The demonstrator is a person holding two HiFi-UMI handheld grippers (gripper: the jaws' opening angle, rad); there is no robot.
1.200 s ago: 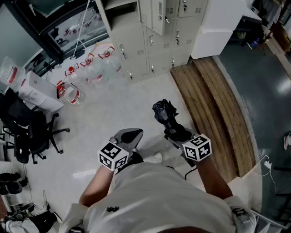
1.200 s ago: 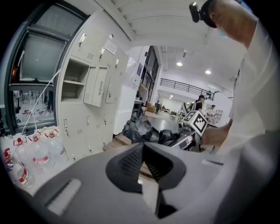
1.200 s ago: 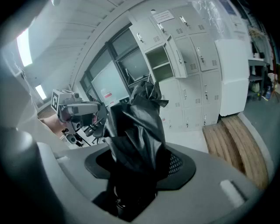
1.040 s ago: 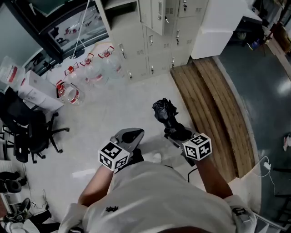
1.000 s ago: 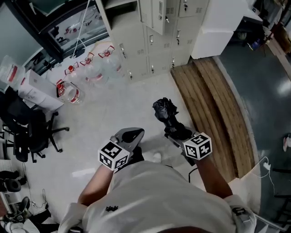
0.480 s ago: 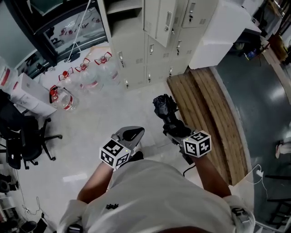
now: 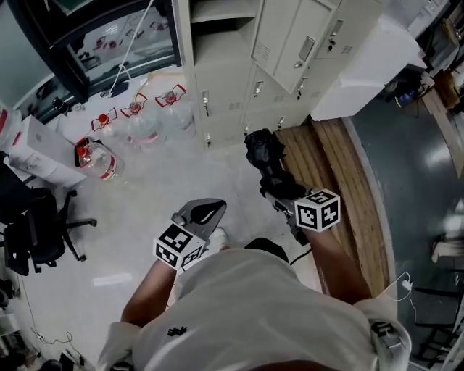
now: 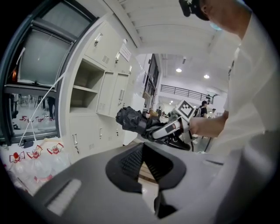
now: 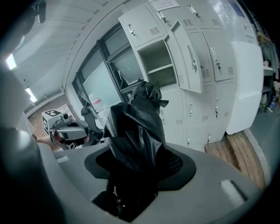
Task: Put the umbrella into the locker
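Observation:
A folded black umbrella (image 7: 262, 151) sticks forward out of my right gripper (image 7: 278, 190), which is shut on its lower part. In the right gripper view the umbrella (image 9: 137, 124) fills the middle, and behind it stands a grey locker bank (image 9: 205, 78) with one open compartment (image 9: 156, 61) and its door (image 9: 186, 48) swung out. The head view shows that open compartment (image 7: 217, 14) at the top edge. My left gripper (image 7: 205, 213) hangs lower left, shut with nothing in it. In the left gripper view, its pads (image 8: 131, 161) meet, and the umbrella (image 8: 131, 120) shows ahead.
Several water jugs (image 7: 138, 119) with red caps stand on the floor left of the lockers. An office chair (image 7: 36, 232) is at the far left. A wooden platform (image 7: 344, 174) runs along the right, with a white cabinet (image 7: 362, 65) at its far end.
The lockers have come closer and larger in the head view as the person walked toward them. The right gripper still holds the umbrella; the left stays shut.

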